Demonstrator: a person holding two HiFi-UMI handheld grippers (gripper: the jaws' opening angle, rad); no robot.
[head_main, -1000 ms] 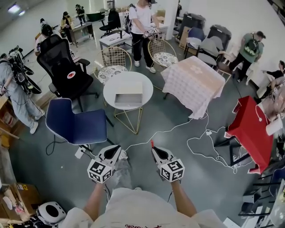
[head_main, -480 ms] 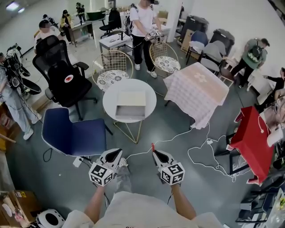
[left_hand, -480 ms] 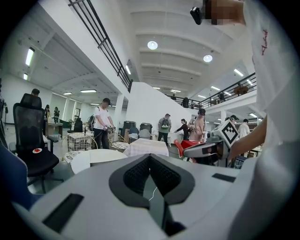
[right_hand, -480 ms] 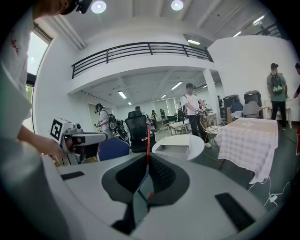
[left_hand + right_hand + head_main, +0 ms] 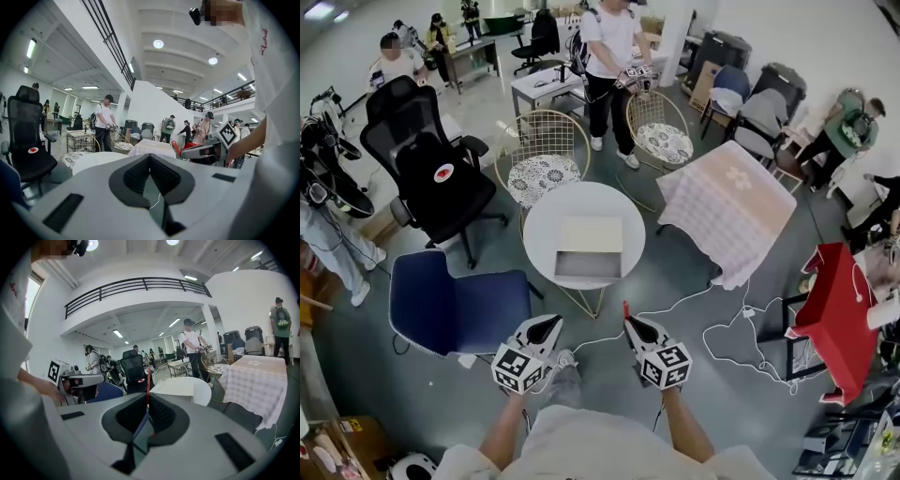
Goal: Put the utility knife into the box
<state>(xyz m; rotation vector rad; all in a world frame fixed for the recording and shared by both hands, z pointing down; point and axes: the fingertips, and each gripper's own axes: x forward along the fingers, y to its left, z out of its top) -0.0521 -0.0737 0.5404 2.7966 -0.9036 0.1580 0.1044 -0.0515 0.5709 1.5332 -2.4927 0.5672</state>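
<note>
An open, shallow grey-and-cream box (image 5: 589, 248) lies on a round white table (image 5: 540, 217) ahead of me. My right gripper (image 5: 630, 322) is shut on a red utility knife (image 5: 625, 307), whose thin red end sticks out past the jaws. In the right gripper view the knife (image 5: 148, 379) rises from between the closed pads, with the table (image 5: 187, 387) beyond it. My left gripper (image 5: 550, 324) is shut with nothing in it; its pads meet in the left gripper view (image 5: 150, 161). Both grippers hang over the floor, short of the table.
A blue chair (image 5: 459, 309) stands left of my path and a black office chair (image 5: 441, 178) behind it. Wire chairs (image 5: 544, 155) sit beyond the table. At right are a chequered-cloth table (image 5: 731, 211), loose white cables (image 5: 741, 328) on the floor and a red table (image 5: 839, 319). Several people stand around.
The round table and box have drawn nearer and lower in the head view as I walk toward them. Both grippers keep their pose, the right one still holding the knife.
</note>
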